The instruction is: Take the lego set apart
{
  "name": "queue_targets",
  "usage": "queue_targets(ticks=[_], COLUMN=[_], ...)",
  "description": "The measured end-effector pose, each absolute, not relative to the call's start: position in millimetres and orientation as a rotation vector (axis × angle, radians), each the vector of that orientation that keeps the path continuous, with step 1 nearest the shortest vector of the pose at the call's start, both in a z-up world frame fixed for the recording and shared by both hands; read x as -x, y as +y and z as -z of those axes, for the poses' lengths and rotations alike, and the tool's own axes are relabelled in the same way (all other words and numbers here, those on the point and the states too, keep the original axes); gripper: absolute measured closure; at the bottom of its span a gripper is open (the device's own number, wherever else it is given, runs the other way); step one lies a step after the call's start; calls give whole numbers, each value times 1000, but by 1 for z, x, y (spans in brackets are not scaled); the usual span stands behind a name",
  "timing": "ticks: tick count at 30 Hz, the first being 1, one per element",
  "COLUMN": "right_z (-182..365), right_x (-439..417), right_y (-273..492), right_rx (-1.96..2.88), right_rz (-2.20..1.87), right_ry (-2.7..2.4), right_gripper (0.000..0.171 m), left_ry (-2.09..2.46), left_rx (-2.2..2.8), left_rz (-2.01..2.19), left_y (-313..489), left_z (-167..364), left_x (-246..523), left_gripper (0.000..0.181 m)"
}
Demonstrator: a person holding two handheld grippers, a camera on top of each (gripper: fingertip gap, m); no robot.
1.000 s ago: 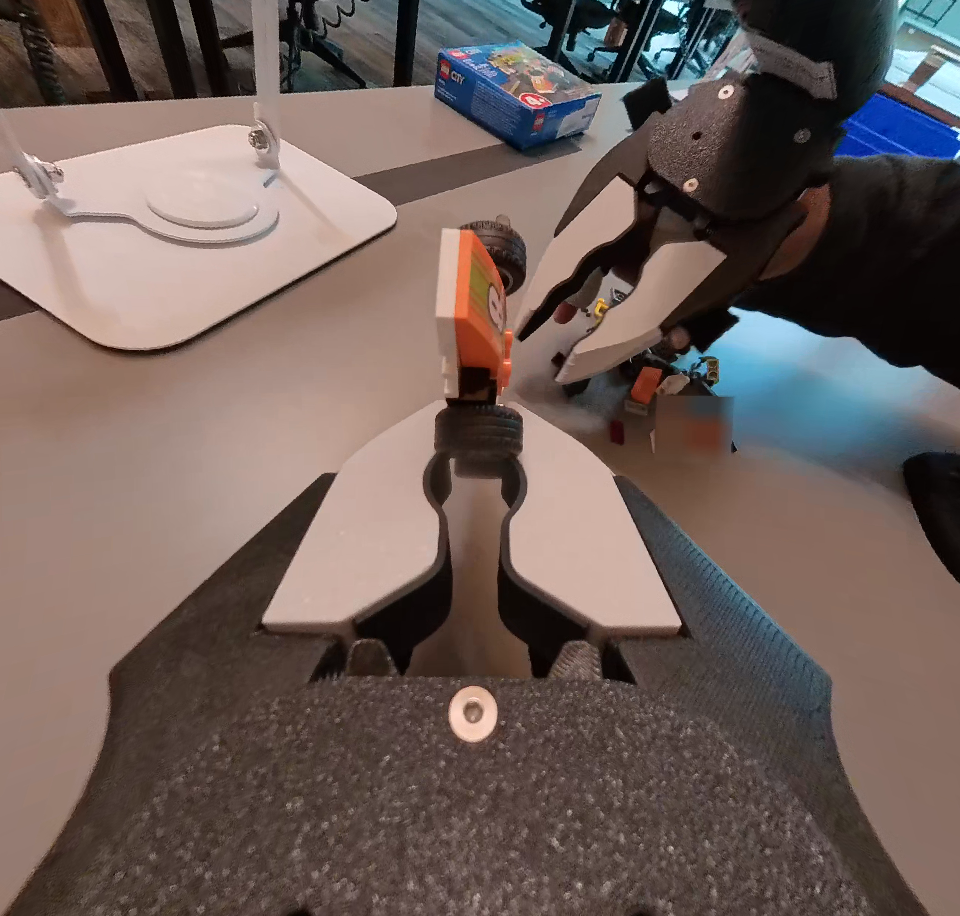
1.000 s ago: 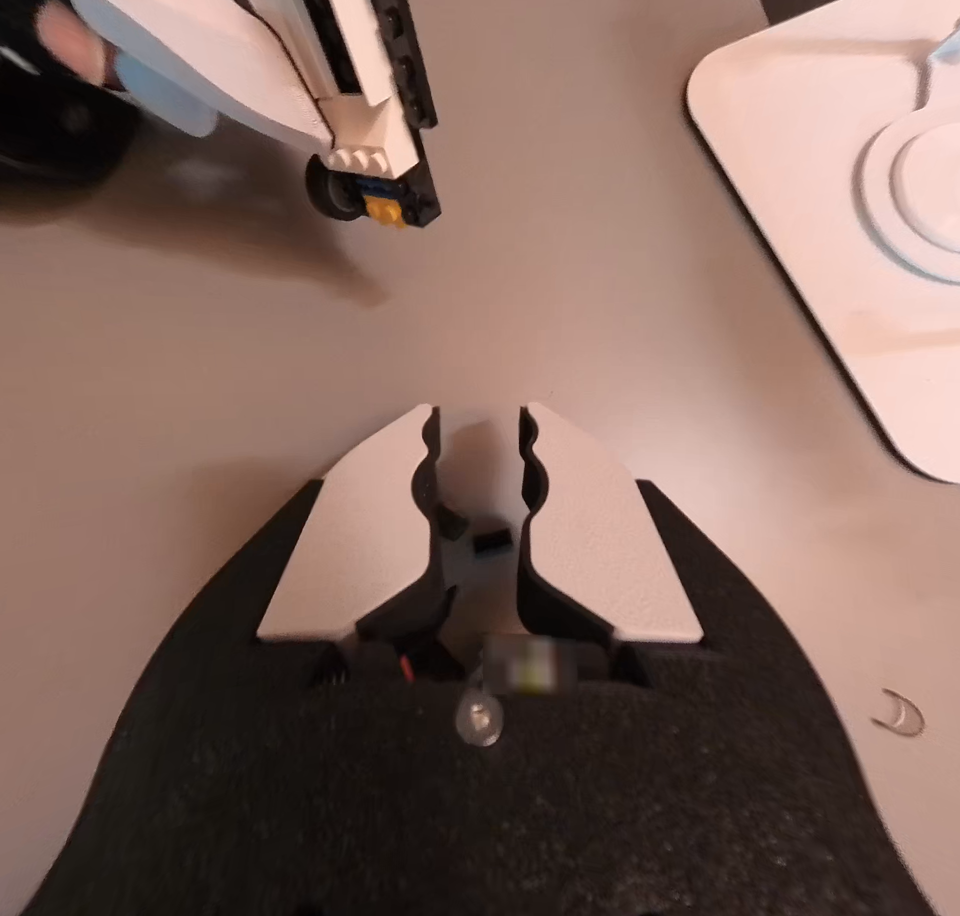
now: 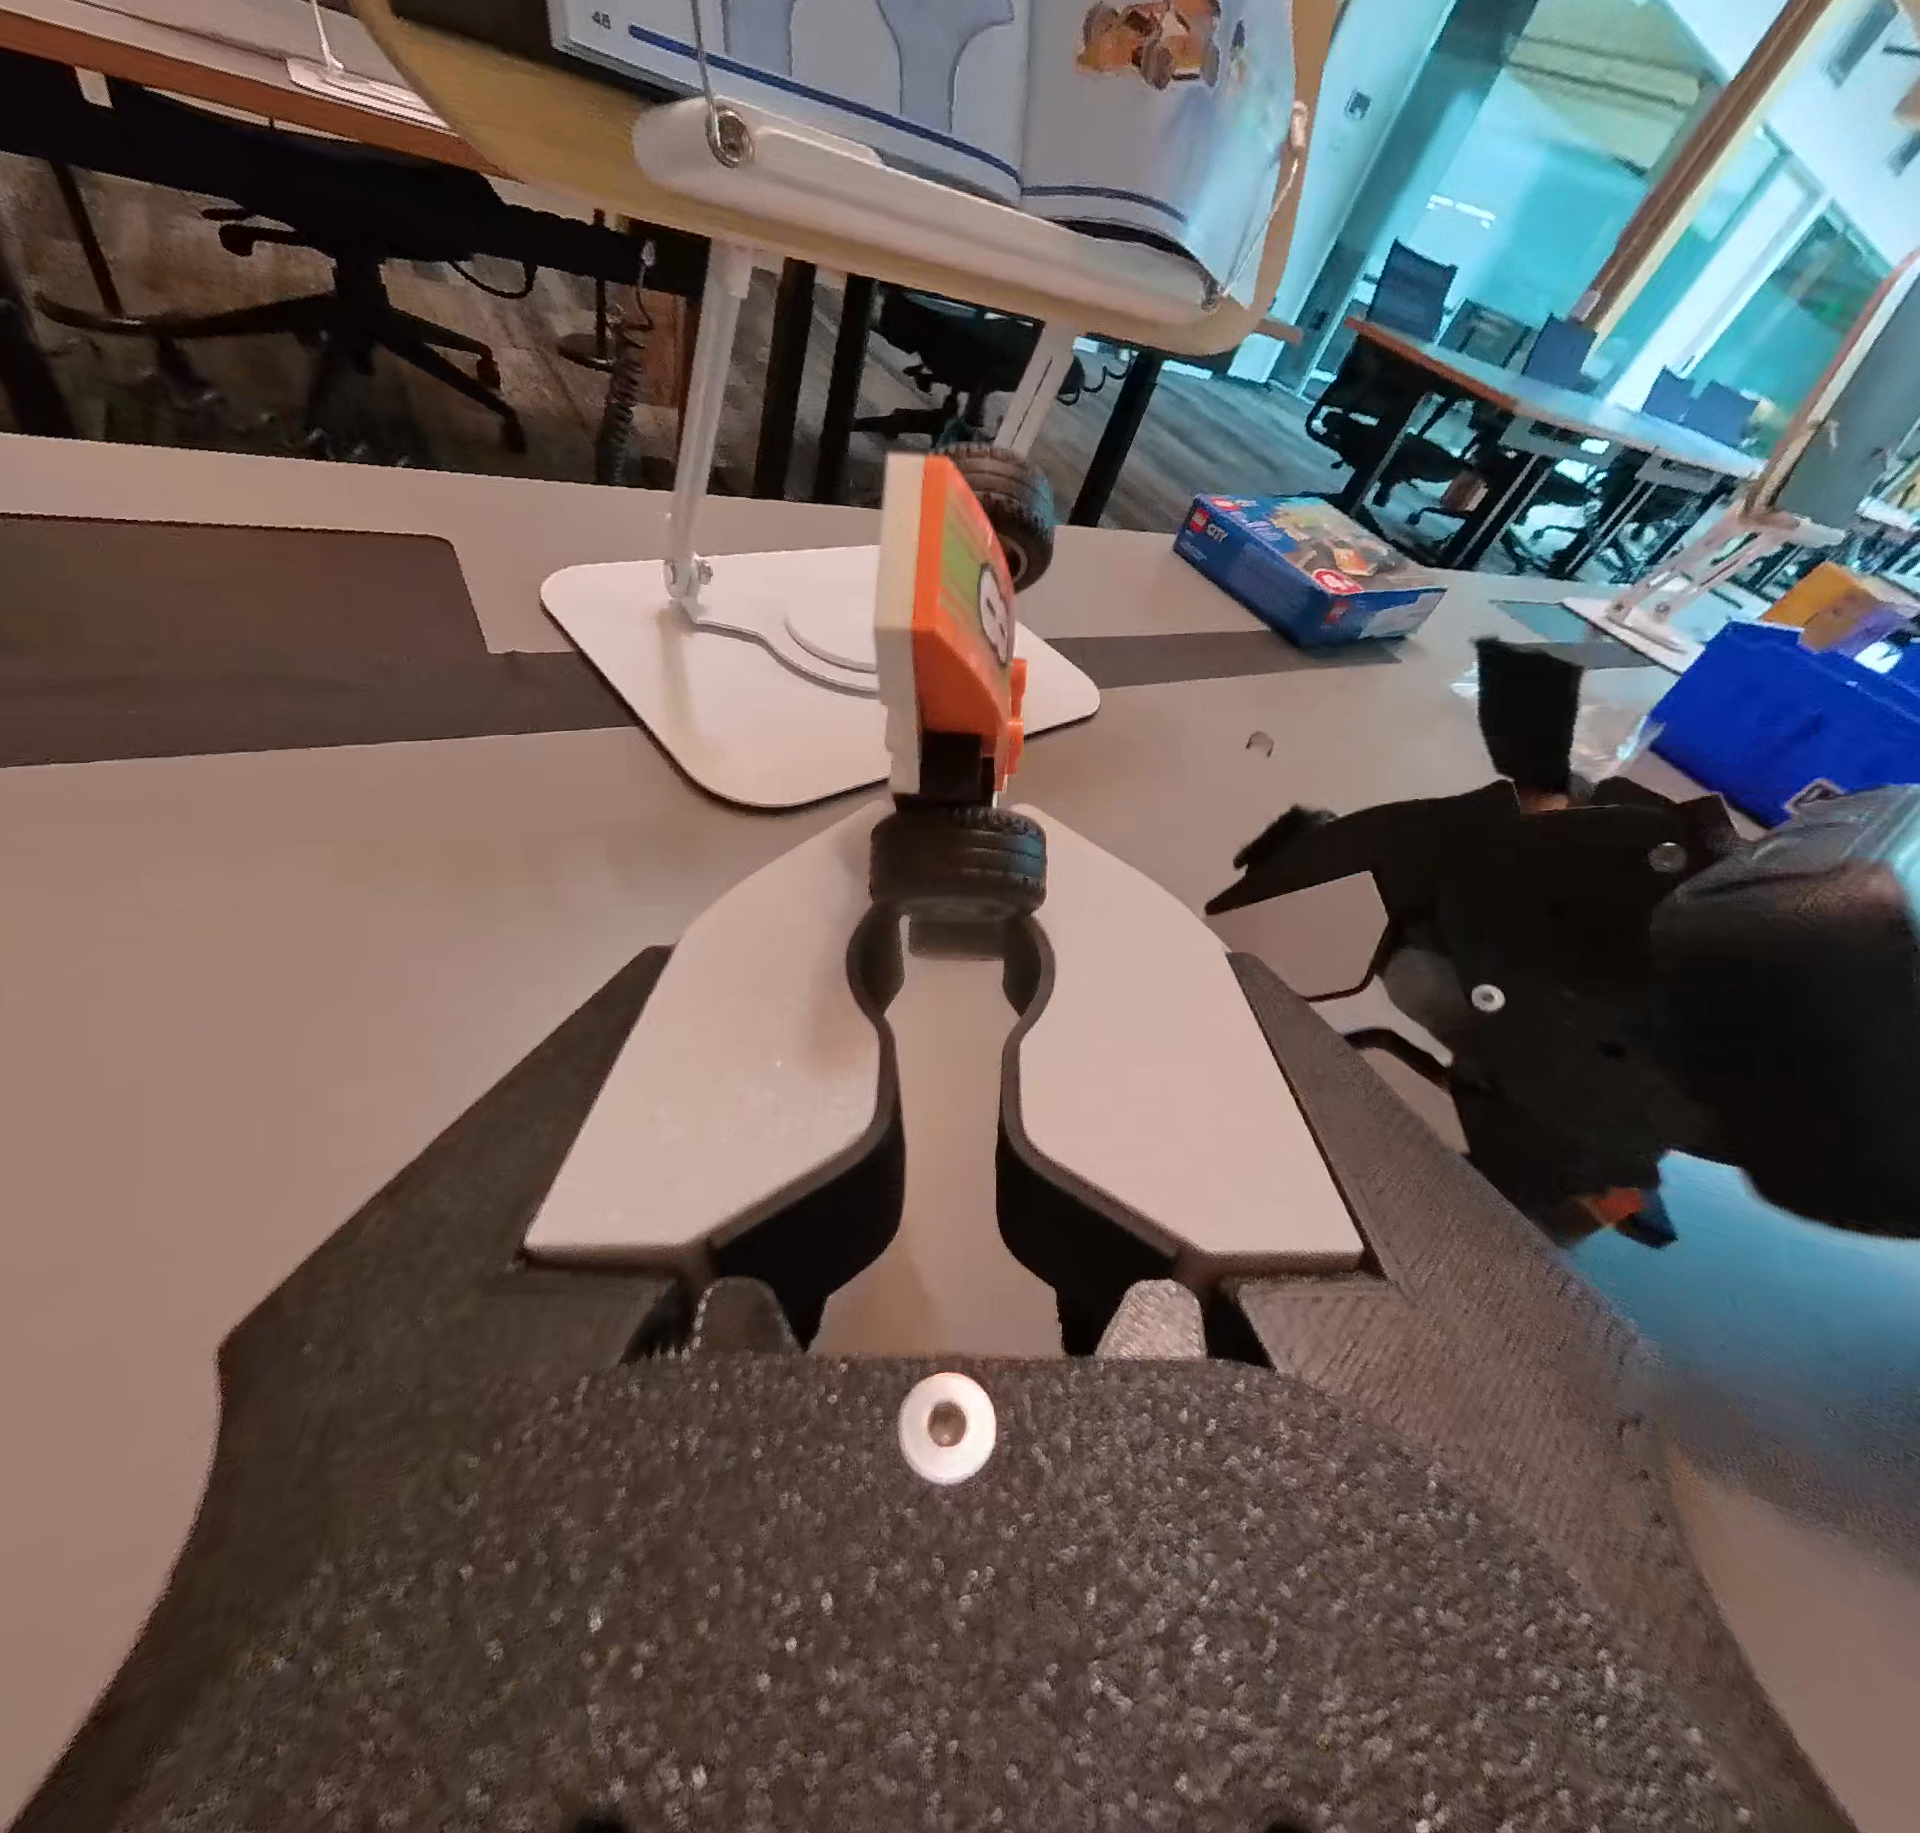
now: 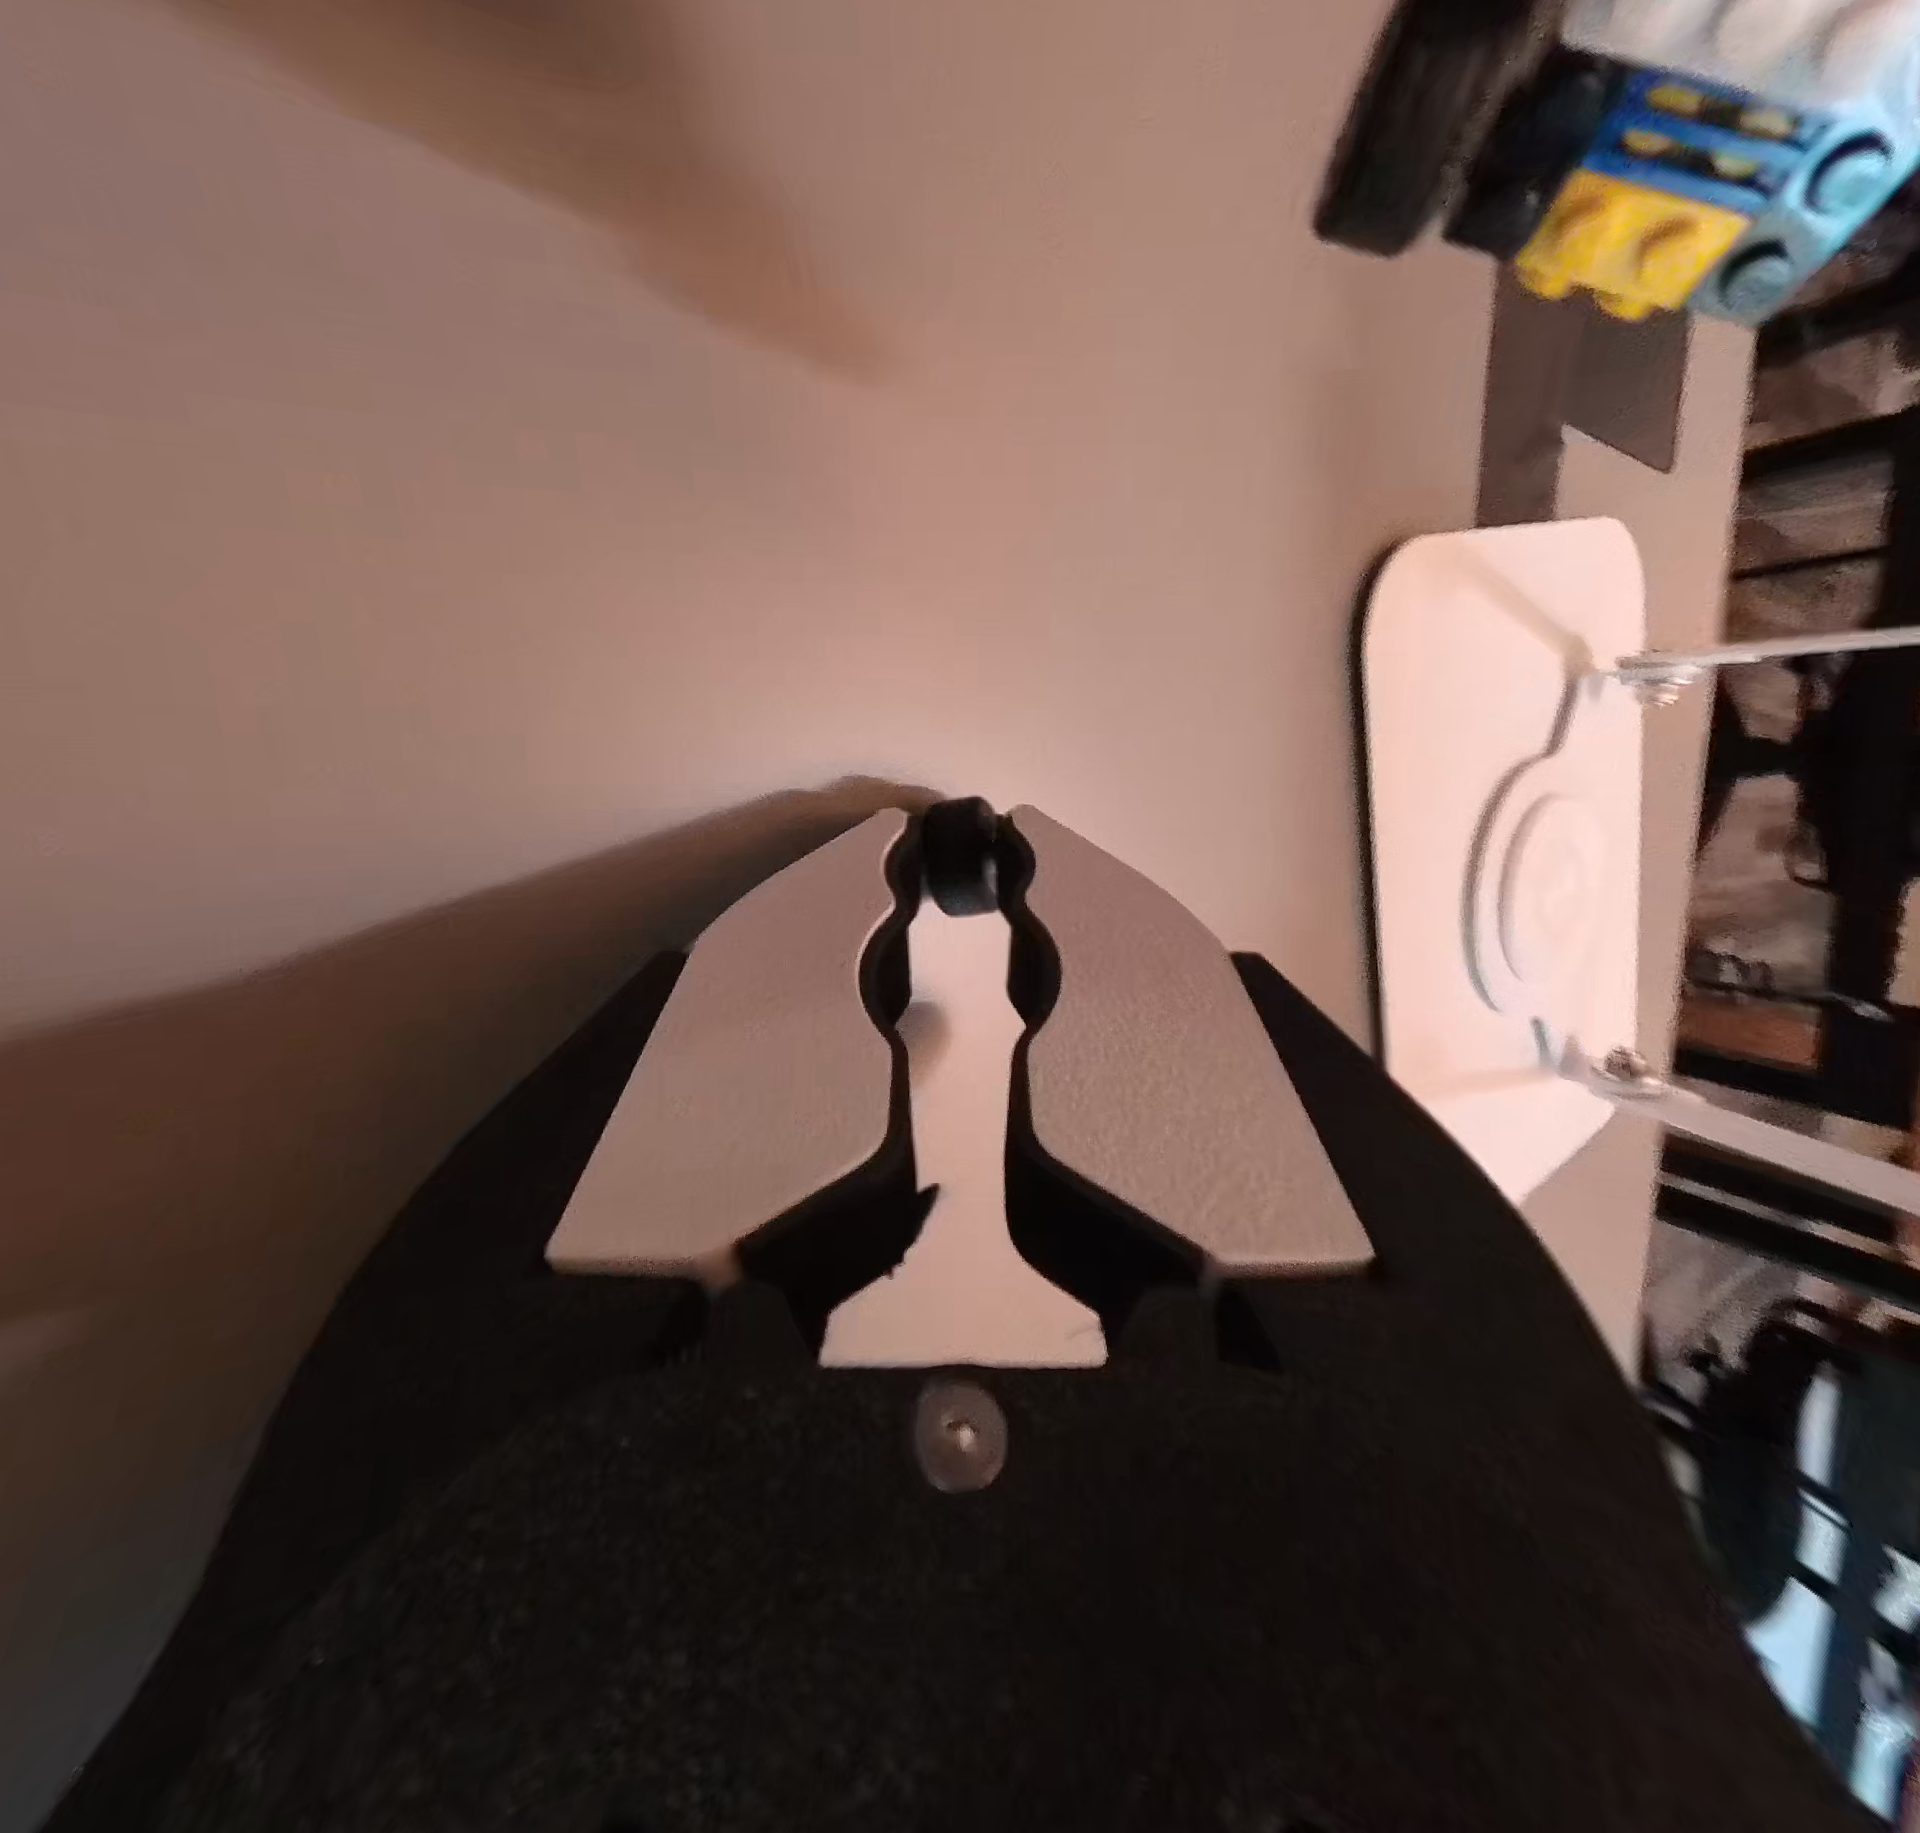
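My left gripper (image 3: pixel 956 879) is shut on a black wheel (image 3: pixel 956 861) of the lego car (image 3: pixel 951 640). The car stands upright above the jaws, orange and white, with another wheel (image 3: pixel 1016 521) at its top. My right gripper (image 4: pixel 961 833) is shut on a small black round piece (image 4: pixel 964 858), like a tyre. In the left wrist view the right gripper (image 3: pixel 1262 869) hangs low to the right of the car, apart from it. In the right wrist view the car (image 4: pixel 1683 152) is at the top right, showing a wheel and yellow and blue bricks.
A white stand base (image 3: pixel 727 682) sits behind the car, holding an open booklet (image 3: pixel 935 38) above. A blue lego box (image 3: pixel 1309 578) and a blue bin (image 3: pixel 1787 734) are at the right. An orange piece (image 3: pixel 1616 1203) lies under the right gripper. The stand base also shows in the right wrist view (image 4: pixel 1507 796). The grippers' ends are close to 12 centimeters from one another.
My right gripper was open and is now shut on the small black piece, lower and to the right of the car. My left gripper has tilted up, still holding the car.
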State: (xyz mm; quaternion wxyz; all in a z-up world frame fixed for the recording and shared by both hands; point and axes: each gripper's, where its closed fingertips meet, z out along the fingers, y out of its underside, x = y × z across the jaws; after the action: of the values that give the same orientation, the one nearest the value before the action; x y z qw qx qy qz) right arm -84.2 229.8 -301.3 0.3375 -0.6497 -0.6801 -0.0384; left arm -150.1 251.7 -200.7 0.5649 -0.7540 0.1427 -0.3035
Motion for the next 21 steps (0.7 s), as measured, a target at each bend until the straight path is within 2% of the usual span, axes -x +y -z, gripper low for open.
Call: queue_targets(ticks=[4, 9, 15, 18, 21], right_z=[293, 275, 296, 304, 304], right_x=[90, 75, 81, 88, 91], right_y=[197, 202, 212, 219, 224], right_rx=[1855, 1919, 1980, 1977, 1956], right_rz=[-261, -405, -483, -447, -426], right_ry=[-1748, -1705, -1758, -1749, -1731], right_gripper=[132, 132, 135, 150, 151], left_ry=[360, 369, 343, 336, 333], left_rx=[1770, 1771, 1775, 1774, 1777], left_rz=[730, 744, 792, 806, 841], left_y=[250, 249, 249, 249, 248], left_z=[200, 203, 205, 204, 204], left_x=[144, 140, 140, 140, 138], left_gripper=[166, 167, 166, 166, 166])
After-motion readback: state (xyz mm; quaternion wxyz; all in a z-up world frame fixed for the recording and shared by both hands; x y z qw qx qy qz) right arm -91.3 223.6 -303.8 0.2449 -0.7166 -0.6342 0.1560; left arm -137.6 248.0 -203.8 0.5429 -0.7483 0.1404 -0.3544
